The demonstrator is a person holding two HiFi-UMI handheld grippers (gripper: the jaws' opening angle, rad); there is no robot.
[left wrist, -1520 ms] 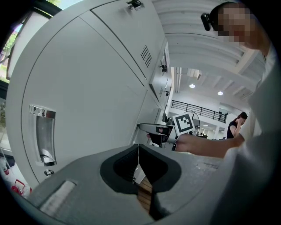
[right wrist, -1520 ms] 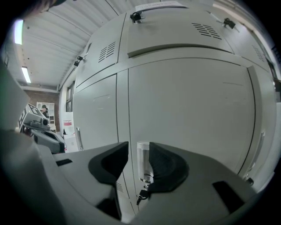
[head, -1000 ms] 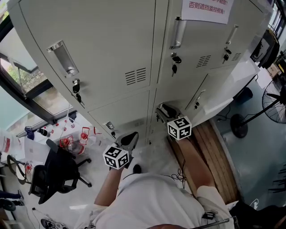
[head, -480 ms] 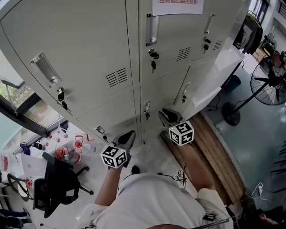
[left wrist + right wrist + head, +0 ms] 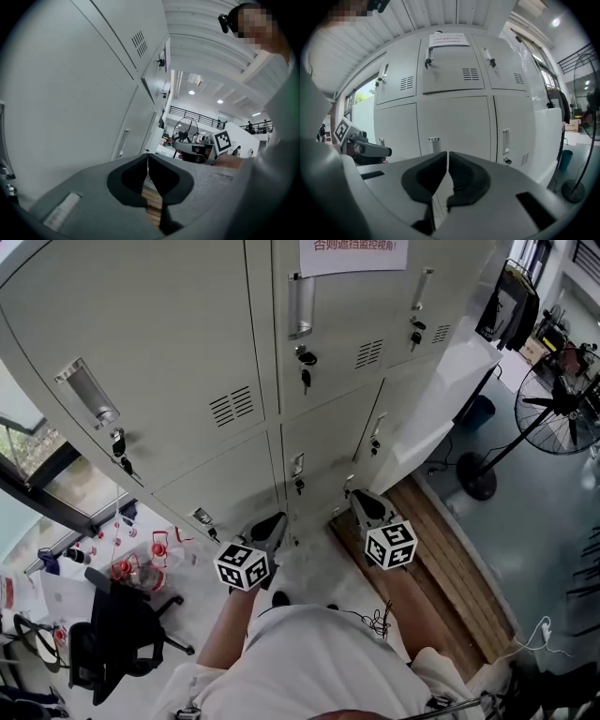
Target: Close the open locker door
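Your right gripper (image 5: pixel 447 154) is closing, jaws nearly together with nothing between them. Your left gripper (image 5: pixel 147 157) is closed and empty. Both hang low before the lockers (image 5: pixel 187 352). The open locker door (image 5: pixel 450 399) appears to be the white panel projecting lower right, untouched. Approach step. Next, reach its free edge and push.

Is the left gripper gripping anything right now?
No, in the left gripper view the left gripper has its jaws closed tip to tip with nothing between them.
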